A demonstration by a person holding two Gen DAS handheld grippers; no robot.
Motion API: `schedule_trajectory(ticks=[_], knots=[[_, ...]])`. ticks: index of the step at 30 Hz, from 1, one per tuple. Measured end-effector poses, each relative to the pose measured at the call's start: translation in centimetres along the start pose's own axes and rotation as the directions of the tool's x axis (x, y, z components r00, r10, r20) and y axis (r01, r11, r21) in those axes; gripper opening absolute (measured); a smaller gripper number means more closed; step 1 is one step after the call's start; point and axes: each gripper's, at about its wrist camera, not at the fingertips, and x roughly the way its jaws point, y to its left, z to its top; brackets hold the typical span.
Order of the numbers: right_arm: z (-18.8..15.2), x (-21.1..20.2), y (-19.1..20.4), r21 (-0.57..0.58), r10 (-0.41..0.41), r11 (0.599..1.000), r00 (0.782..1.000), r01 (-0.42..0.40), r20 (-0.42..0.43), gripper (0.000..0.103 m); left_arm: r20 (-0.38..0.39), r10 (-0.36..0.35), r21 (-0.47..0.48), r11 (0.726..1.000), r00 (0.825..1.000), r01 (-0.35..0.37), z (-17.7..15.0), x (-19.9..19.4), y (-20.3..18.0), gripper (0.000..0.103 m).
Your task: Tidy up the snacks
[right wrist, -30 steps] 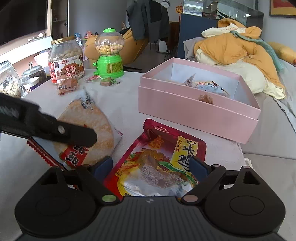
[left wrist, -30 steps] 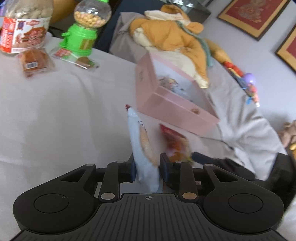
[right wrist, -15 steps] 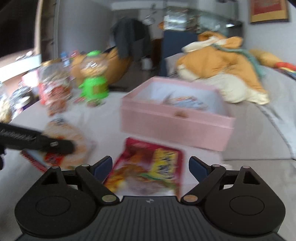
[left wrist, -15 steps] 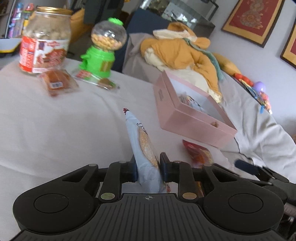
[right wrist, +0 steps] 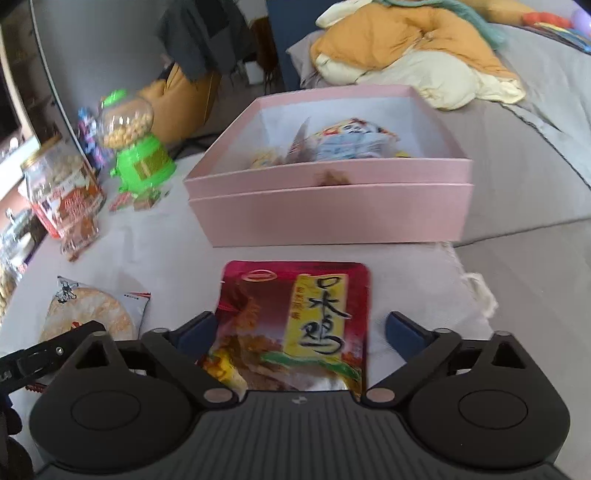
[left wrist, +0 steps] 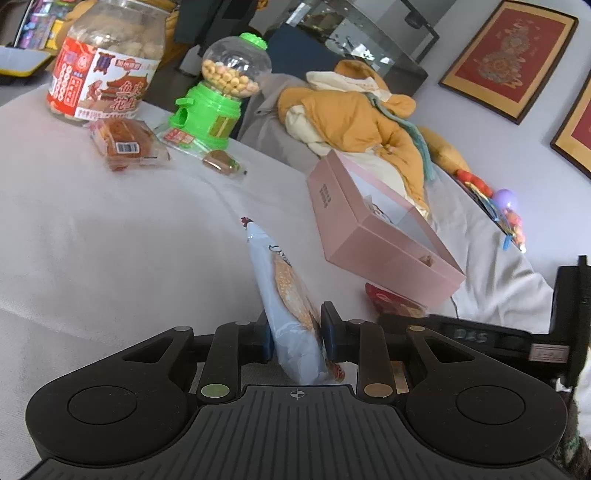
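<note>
Left tongs [left wrist: 295, 334] clamped on rice-cracker packet [left wrist: 286, 295], edge up, pink box [left wrist: 373, 240] ahead-right; right tongs [right wrist: 301, 328] spread astride red pouch [right wrist: 295, 321].

A pale grey wall [left wrist: 461, 110] carries 2 gold-framed red pictures [left wrist: 509, 59]. Below it, a grey sofa [right wrist: 535, 122] holds a heaped orange and cream padded jacket [left wrist: 354, 114]. A dark blue cabinet [right wrist: 291, 33] stands behind, with a glass case [left wrist: 365, 33] on top. Daylight is soft.
</note>
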Motion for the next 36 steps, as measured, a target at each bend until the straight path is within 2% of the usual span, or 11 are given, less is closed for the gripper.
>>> schedule_trajectory(ticks=[4, 6, 10, 15, 17, 19, 22, 24, 30, 34, 36], knots=[[-0.4, 1.3, 2.3, -0.108, -0.094, 0.990, 0.996, 0.095, 0.010, 0.103, 0.009, 0.019, 0.030, 0.999, 1.000, -0.019, -0.2, 0.0, -0.6, 0.031], [-0.7, 1.3, 2.3, -0.103, -0.098, 0.990, 0.995, 0.101, 0.034, 0.103, 0.005, 0.018, 0.037, 0.999, 1.000, -0.018, -0.3, 0.0, -0.7, 0.032], [-1.0, 0.8, 1.8, -0.108, -0.070, 0.991, 0.997, 0.074, 0.037, 0.103, -0.011, 0.004, 0.027, 1.000, 1.000, -0.003, -0.2, 0.3, -0.7, 0.033], [-2.0, -0.4, 2.0, -0.217, 0.012, 0.976, 1.000, -0.009, 0.010, 0.100, -0.008, 0.018, 0.055, 0.998, 1.000, -0.018, -0.1, 0.4, -1.1, 0.033], [-1.9, -1.0, 1.9, -0.223, 0.019, 0.975, 1.000, -0.017, 0.005, 0.087, -0.017, 0.017, 0.035, 0.999, 1.000, -0.017, 0.1, 0.5, -0.9, 0.033], [-1.4, -1.9, 1.6, -0.223, 0.038, 0.974, 0.999, -0.040, -0.013, 0.054, -0.025, 0.019, 0.010, 1.000, 1.000, -0.019, 0.3, 0.6, -0.7, 0.032], [-0.8, -3.5, 0.9, -0.213, 0.053, 0.975, 0.998, -0.057, -0.026, 0.042, -0.029, 0.025, 0.014, 1.000, 0.999, -0.025, 0.4, 0.7, -1.1, 0.029], [-0.9, -4.1, 0.7, -0.223, 0.051, 0.973, 0.998, -0.055, -0.023, 0.040, -0.034, 0.031, 0.033, 0.999, 0.999, -0.030, 0.4, 0.6, -1.6, 0.028], [-1.5, -4.1, -0.4, -0.227, 0.052, 0.972, 0.998, -0.058, -0.033, 0.044, -0.089, -0.003, 0.080, 0.997, 0.996, 0.010, 0.0, 1.0, -2.6, 0.029], [-1.4, -3.2, -0.9, -0.204, 0.024, 0.979, 0.999, -0.030, -0.034, 0.071, -0.084, -0.003, 0.108, 0.994, 0.996, 0.012, -0.5, 0.9, -3.0, 0.030], [-1.6, -2.5, -1.2, -0.190, 0.036, 0.981, 0.999, -0.043, -0.041, 0.077, -0.079, -0.008, 0.103, 0.995, 0.997, 0.016, -0.8, 0.7, -3.0, 0.030]])
